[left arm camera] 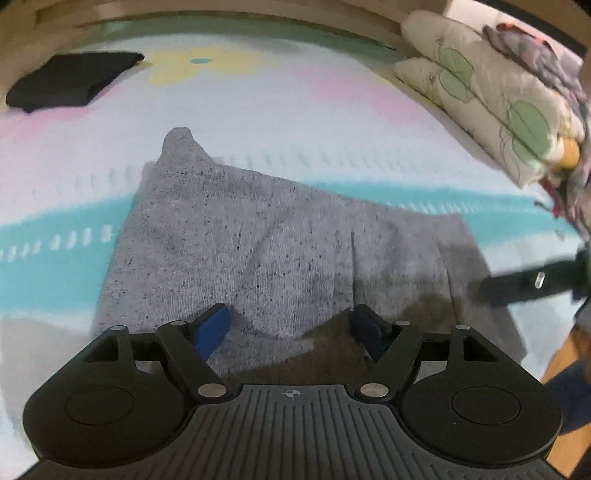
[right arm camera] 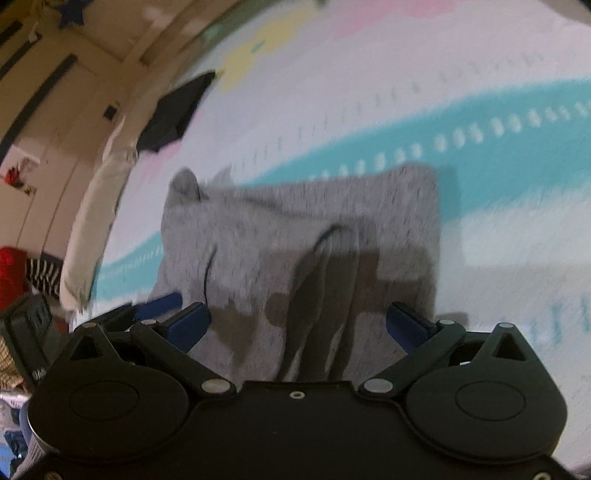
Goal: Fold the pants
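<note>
Grey speckled pants (left arm camera: 258, 240) lie folded into a compact shape on the pastel bedsheet (left arm camera: 258, 92). My left gripper (left arm camera: 290, 330) is open and empty, just above the near edge of the pants. My right gripper (right arm camera: 297, 325) is open and empty, hovering over the near part of the pants (right arm camera: 295, 229). The right gripper's dark finger (left arm camera: 532, 286) shows at the right edge of the left wrist view. The left gripper's blue fingertip (right arm camera: 159, 303) shows at the left of the right wrist view.
A folded black garment (left arm camera: 70, 81) lies at the far left of the bed; it also shows in the right wrist view (right arm camera: 173, 114). Leaf-patterned pillows (left arm camera: 480, 92) and crumpled clothes (left arm camera: 546, 62) sit at the far right. A wooden headboard (left arm camera: 221, 14) runs along the back.
</note>
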A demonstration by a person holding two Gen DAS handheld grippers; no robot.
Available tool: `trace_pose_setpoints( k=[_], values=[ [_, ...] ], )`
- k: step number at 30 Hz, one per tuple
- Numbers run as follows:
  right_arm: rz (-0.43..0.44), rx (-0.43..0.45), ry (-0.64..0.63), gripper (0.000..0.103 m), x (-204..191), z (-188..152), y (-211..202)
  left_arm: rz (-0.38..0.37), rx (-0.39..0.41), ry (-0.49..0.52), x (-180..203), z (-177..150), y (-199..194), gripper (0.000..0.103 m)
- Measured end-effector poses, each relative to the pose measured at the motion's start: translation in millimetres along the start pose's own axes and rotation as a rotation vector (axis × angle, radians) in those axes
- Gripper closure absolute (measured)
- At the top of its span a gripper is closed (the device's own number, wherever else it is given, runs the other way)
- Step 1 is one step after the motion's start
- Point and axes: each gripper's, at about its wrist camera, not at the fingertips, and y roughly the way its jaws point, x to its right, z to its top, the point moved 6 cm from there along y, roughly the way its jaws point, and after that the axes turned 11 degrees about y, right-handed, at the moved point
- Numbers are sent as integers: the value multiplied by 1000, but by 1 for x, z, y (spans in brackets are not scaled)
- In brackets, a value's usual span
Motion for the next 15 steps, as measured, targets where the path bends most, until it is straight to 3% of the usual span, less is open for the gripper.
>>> trace_pose_setpoints(
  k=[3, 9, 12, 15],
  values=[
    [-4, -14, -25, 0, -2, -3, 5, -30, 24, -53, -6, 4, -1, 31],
    [72, -20, -11, 0, -8, -5, 18, -59, 72, -132, -16, 8, -8, 31],
    [113, -14, 6, 0, -12, -6, 24, -38, 110, -165, -27, 6, -23, 31],
    [96, -19, 1, 0, -16, -7, 26, 7, 138, -207, -42, 7, -29, 31]
  ],
)
